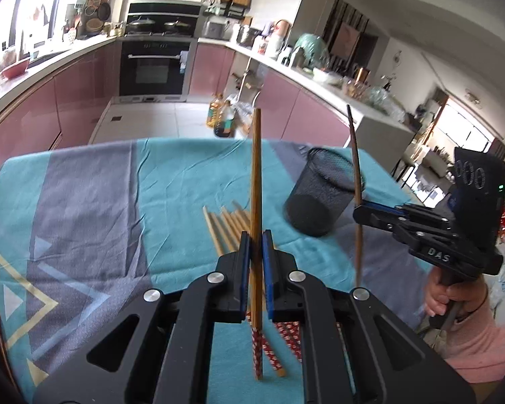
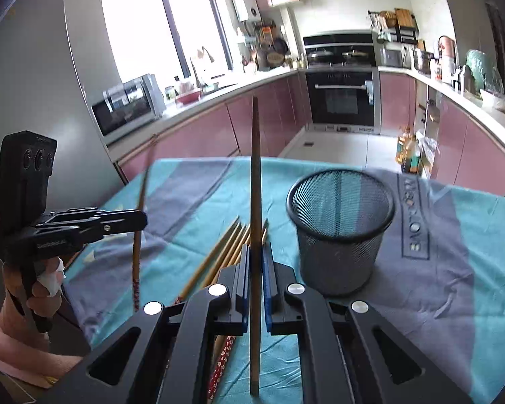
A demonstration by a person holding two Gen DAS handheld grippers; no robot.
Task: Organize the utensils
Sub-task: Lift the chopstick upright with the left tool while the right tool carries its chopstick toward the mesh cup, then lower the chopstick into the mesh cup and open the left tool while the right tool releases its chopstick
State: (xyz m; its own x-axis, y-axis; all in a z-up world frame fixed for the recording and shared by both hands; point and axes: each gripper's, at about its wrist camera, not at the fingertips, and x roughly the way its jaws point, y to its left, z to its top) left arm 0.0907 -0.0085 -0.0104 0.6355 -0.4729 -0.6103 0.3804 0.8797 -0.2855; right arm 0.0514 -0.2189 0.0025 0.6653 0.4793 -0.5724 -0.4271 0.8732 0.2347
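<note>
Left claw [image 1: 256,245] clenching on chopstick [image 1: 256,168], holding it upright mid-shaft, frame centre. Right claw [image 2: 256,259] gripping darker chopstick [image 2: 256,175] likewise. Mesh cup [image 2: 340,232] standing right of centre on bench [image 2: 454,269]; spare chopsticks [image 2: 225,252] lying left of it. Sticks looking light, stiff, smooth, likely pivoting in pads; gripping mid-length seeming steadiest.

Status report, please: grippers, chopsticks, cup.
Left hand-held gripper and right hand-held gripper each clamp one upright wooden chopstick. Black mesh cup empty. Path clear.
</note>
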